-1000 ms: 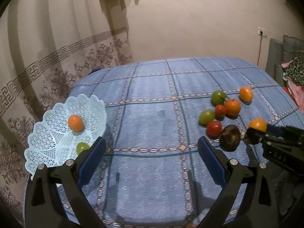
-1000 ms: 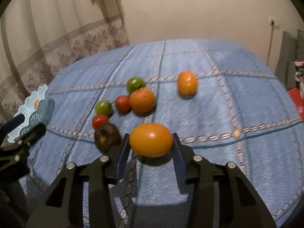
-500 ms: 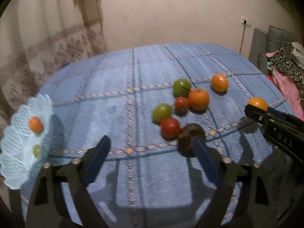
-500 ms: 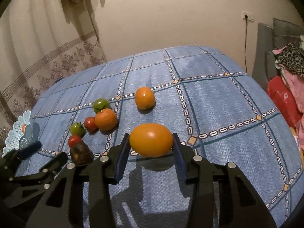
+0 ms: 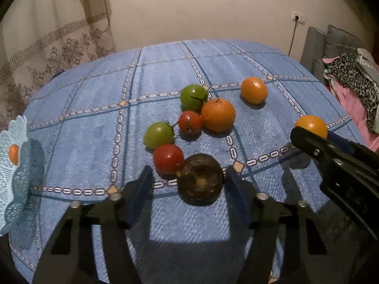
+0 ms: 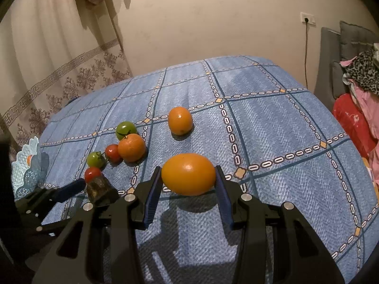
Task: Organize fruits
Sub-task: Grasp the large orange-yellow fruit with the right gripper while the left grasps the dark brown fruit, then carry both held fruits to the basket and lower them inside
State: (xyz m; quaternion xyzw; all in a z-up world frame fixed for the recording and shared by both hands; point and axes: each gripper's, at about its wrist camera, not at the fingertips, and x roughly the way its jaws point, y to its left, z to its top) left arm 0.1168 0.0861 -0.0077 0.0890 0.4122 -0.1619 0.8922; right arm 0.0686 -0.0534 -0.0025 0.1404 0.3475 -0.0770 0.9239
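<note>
Right wrist: right tool (image 6: 188, 181) grips an orange (image 6: 188, 174); left tool (image 5: 189, 189) (wide) straddles a dark fruit (image 5: 200, 179).

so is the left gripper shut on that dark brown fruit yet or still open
Open. The left gripper has its jaws spread either side of the dark brown fruit, with a gap showing on the left side; the fruit sits on the blue tablecloth.

The left black two-finger gripper with blue pads (image 5: 189, 184) hangs low, jaws spread wide. The right matching black gripper (image 6: 188, 185) is raised, jaws clamped together on a load.
</note>
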